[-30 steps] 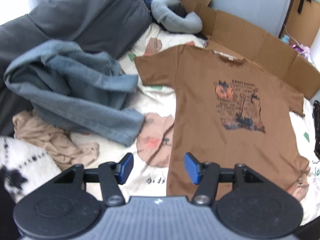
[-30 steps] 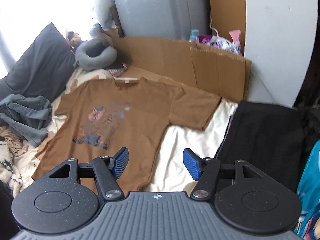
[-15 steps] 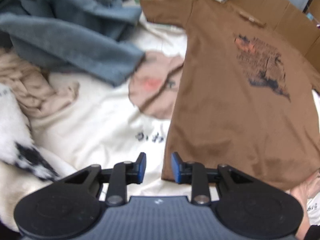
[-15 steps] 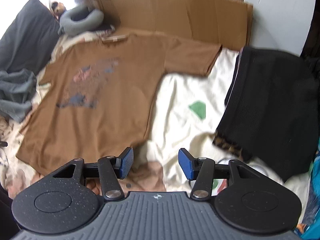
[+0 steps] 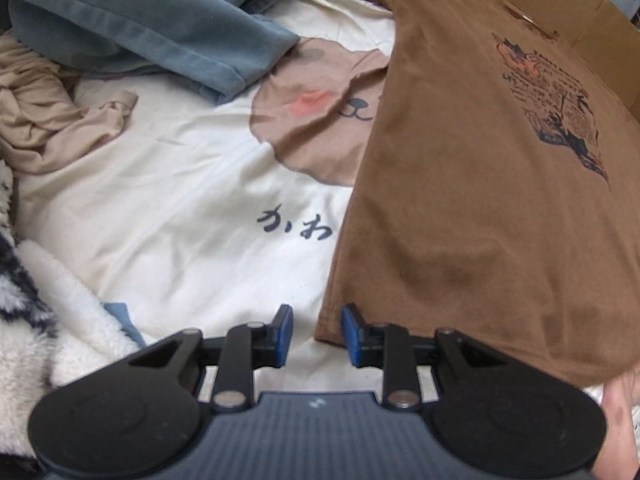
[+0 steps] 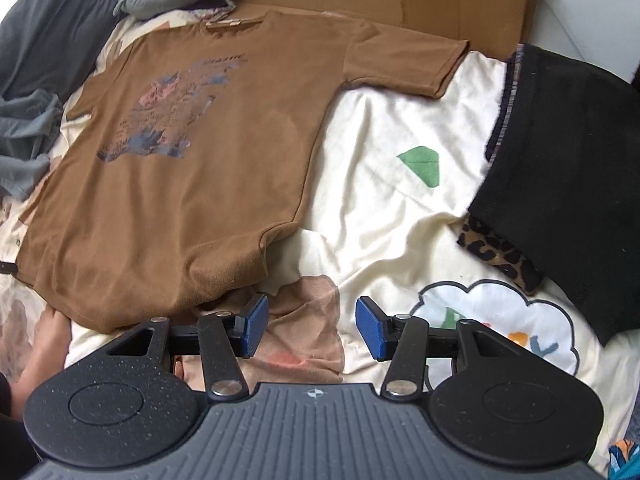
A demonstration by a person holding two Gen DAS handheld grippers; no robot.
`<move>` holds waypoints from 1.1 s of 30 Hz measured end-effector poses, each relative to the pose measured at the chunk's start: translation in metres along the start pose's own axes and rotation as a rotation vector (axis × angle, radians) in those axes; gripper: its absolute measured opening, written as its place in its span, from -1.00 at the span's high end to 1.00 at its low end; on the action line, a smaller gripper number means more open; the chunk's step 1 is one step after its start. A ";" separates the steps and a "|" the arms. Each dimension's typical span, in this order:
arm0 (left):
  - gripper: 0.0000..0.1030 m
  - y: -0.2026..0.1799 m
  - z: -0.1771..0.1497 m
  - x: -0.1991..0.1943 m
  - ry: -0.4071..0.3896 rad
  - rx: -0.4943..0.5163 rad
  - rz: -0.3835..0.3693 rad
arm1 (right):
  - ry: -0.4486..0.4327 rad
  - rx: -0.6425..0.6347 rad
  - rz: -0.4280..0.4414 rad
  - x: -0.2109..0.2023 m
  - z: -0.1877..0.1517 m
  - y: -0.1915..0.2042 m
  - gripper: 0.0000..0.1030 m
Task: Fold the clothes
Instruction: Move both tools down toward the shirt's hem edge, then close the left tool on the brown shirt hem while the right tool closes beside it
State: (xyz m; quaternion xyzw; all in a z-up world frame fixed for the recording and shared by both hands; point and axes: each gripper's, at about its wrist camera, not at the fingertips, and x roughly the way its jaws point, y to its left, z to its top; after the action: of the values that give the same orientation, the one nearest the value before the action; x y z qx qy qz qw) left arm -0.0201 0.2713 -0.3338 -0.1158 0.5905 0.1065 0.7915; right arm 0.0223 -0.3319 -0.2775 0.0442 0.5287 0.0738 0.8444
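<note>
Left wrist view: I have the left gripper [image 5: 313,336] low over the bed, its jaws narrow with nothing between them, poised at the near left hem corner of the brown T-shirt [image 5: 472,208]. The shirt lies flat, print up, on the cream cartoon bedsheet [image 5: 180,208], collar at the far end. A blue-grey garment [image 5: 152,28] and a tan one [image 5: 52,120] are heaped to the far left. I judge the step as reaching for the hem, ahead of a first fold. A second ago the jaws stood wider and the camera took in the whole shirt from higher up; the jaws have just been closing, with no cloth in them.

Right wrist view: the right gripper [image 6: 308,330] hangs with jaws moderately wide and empty, just beyond the shirt's near right hem corner, over a tan patch printed on the sheet. A black garment [image 6: 568,168] lies to the right, well apart from the shirt. Since the earlier frame this gripper has dropped closer too, and its jaws have just been closing a little. Next, as I see it, each jaw pair must straddle its hem corner and pinch both layers before lifting together.
</note>
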 end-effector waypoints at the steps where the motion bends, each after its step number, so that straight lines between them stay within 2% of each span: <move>1: 0.47 0.000 0.000 0.003 0.007 -0.002 -0.001 | 0.003 -0.009 0.002 0.004 0.000 0.002 -0.09; 8: 0.77 -0.006 -0.006 0.010 0.026 0.012 -0.008 | -0.006 -0.075 0.016 0.024 0.010 0.013 -0.09; 11: 0.84 -0.007 -0.006 0.006 0.019 0.018 -0.002 | -0.012 -0.109 0.025 0.030 0.014 0.016 -0.09; 19: 0.86 0.004 0.011 -0.023 -0.025 -0.005 0.012 | -0.040 -0.190 0.052 0.039 0.024 0.027 -0.09; 27: 0.86 0.003 0.026 -0.036 -0.055 0.010 0.017 | -0.030 -0.201 0.110 0.054 0.027 0.035 -0.07; 29: 0.86 0.003 0.028 -0.036 -0.059 0.016 0.016 | -0.007 -0.211 0.128 0.060 0.026 0.039 0.04; 30: 0.86 0.002 0.028 -0.037 -0.061 0.019 0.015 | 0.010 -0.214 0.134 0.062 0.025 0.040 0.20; 31: 0.86 0.002 0.029 -0.039 -0.065 0.019 0.014 | 0.026 -0.216 0.139 0.065 0.024 0.041 0.62; 33: 0.86 0.001 0.030 -0.043 -0.073 0.020 0.010 | 0.043 -0.226 0.145 0.065 0.023 0.042 0.87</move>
State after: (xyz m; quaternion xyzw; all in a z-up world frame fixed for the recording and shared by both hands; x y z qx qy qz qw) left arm -0.0052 0.2800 -0.2848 -0.1009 0.5627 0.1089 0.8132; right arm 0.0678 -0.2798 -0.3182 -0.0147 0.5304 0.1946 0.8250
